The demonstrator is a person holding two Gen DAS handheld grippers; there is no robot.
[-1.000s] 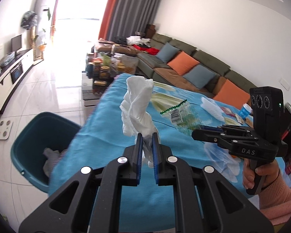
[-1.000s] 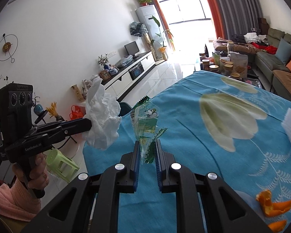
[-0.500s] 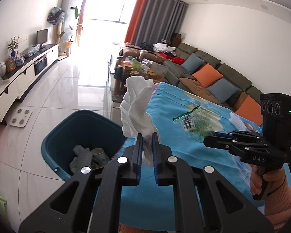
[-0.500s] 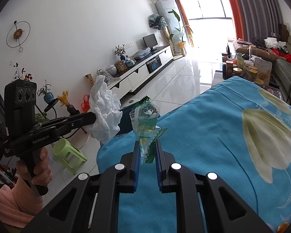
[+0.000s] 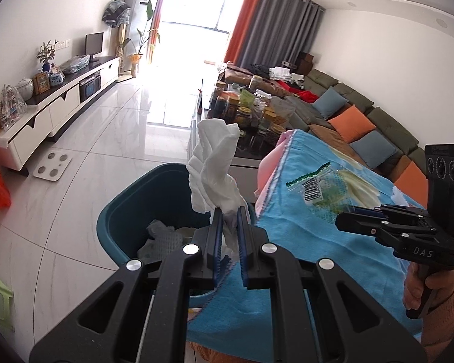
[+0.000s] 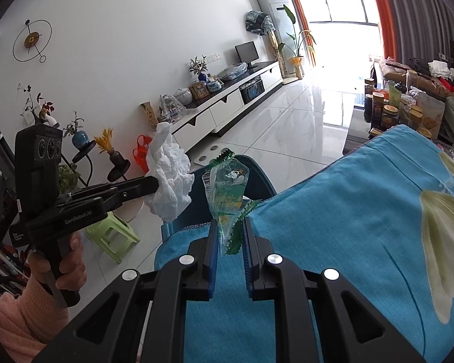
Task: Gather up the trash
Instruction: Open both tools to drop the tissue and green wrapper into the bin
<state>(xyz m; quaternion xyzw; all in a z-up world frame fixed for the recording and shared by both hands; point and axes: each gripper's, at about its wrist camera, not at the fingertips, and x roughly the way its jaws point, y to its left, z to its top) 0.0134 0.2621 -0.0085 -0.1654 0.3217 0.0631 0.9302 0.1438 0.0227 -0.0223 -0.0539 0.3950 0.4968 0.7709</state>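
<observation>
My left gripper [image 5: 229, 211] is shut on a crumpled white tissue [image 5: 213, 169] and holds it above the teal trash bin [image 5: 118, 220], which has crumpled trash inside. My right gripper [image 6: 229, 227] is shut on a clear green plastic wrapper [image 6: 227, 190] over the table's edge, just short of the bin [image 6: 257, 169]. The tissue [image 6: 169, 181] and left gripper [image 6: 154, 186] show at the left of the right wrist view. The wrapper [image 5: 324, 190] and right gripper [image 5: 342, 220] show at the right of the left wrist view.
The table with a blue flowered cloth [image 6: 363, 211] stands beside the bin. A green stool [image 6: 115, 236] stands on the floor to the left. A low table with jars [image 5: 251, 115], a sofa [image 5: 363, 127] and a TV cabinet [image 5: 60, 106] lie further off.
Both grippers have swung left, off the table toward the bin. The tissue is now over the bin's opening and the wrapper has come to the table's edge.
</observation>
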